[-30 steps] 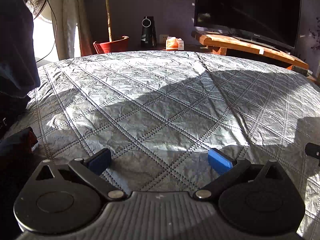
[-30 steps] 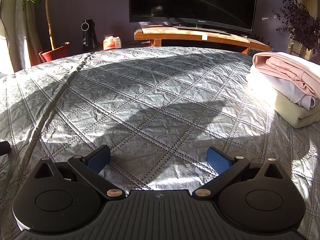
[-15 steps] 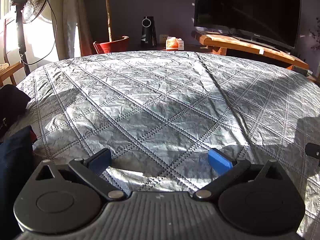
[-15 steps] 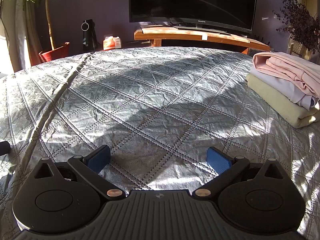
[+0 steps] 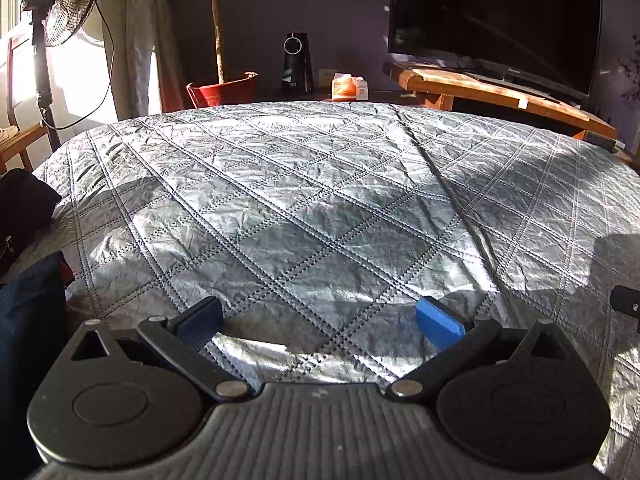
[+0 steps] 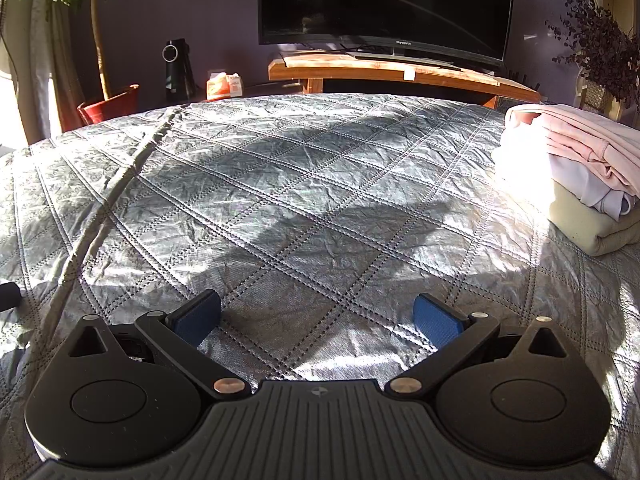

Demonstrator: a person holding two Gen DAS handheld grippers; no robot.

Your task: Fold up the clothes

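We hold our left gripper (image 5: 320, 322) low over the big grey quilt (image 5: 320, 200) on the bed. Its two blue fingers (image 5: 439, 322) are wide apart and nothing is between them. Our right gripper (image 6: 318, 318) is the same: low over the quilt, blue fingers (image 6: 438, 320) wide apart, holding nothing.

At the far left of the left view we see a dark blue cloth (image 5: 32, 320) by the edge of the bed. It is partly cut off, so we cannot tell what kind of clothing it is.

In the right view a pile of folded clothes (image 6: 576, 172) sits on the quilt at the right side, pink on top, white under it, pale yellow at the bottom. It is well apart from our right gripper.

Past the bed stand a black TV (image 6: 384, 4) on a wooden stand (image 6: 384, 70) and a plant in a red pot (image 6: 108, 104)
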